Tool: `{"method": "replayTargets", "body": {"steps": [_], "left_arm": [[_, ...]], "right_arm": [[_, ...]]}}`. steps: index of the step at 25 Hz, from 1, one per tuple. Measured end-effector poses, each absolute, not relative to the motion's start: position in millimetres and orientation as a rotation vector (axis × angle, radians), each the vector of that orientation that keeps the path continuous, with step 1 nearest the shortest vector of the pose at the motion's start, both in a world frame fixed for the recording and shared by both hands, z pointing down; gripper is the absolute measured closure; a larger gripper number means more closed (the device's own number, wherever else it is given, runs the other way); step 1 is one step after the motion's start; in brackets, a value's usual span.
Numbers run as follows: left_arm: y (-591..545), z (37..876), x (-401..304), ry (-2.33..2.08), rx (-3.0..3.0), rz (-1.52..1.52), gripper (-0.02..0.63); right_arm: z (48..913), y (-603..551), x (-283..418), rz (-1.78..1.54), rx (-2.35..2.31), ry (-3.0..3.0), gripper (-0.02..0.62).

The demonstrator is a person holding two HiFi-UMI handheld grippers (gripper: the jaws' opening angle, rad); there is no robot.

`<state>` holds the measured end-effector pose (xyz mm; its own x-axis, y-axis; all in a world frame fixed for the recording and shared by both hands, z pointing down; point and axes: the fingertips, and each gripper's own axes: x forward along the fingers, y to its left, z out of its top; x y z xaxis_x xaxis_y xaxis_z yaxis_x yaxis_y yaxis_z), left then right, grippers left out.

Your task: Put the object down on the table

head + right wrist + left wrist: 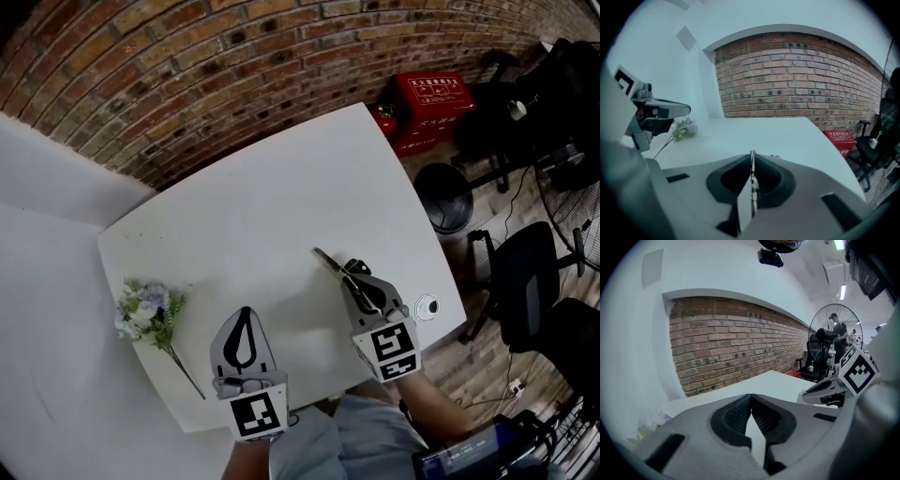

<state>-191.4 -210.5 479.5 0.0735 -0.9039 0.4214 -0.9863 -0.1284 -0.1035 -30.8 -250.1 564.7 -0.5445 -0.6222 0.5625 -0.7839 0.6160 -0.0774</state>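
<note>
Over the near side of the table [281, 187], head view first: left gripper [246, 312] and right gripper [351, 270] side by side, a thin metal object [327, 262] poking out of the right one toward the brick wall [187, 66], flowers [145, 312] lying at the left edge. Left gripper view: jaws pressed together, nothing between them. Right gripper view: jaws pinching the object, its thin edge upright between the pads; can't tell if it touches the table

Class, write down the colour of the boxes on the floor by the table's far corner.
The boxes are red with white print; the head view shows them best.
</note>
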Motion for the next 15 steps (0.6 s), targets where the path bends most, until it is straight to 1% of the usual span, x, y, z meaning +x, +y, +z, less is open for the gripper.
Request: {"method": "replayTargets", "body": {"steps": [7, 15], "left_arm": [[-211, 479, -192, -1.919, 2.138, 0.576, 0.597], [-211, 480, -197, -1.919, 2.127, 0.585, 0.597]], "right_arm": [[565, -253, -29, 0.44, 1.127, -2.35, 0.558], [572, -257, -20, 0.468, 1.143, -2.335, 0.529]]}}
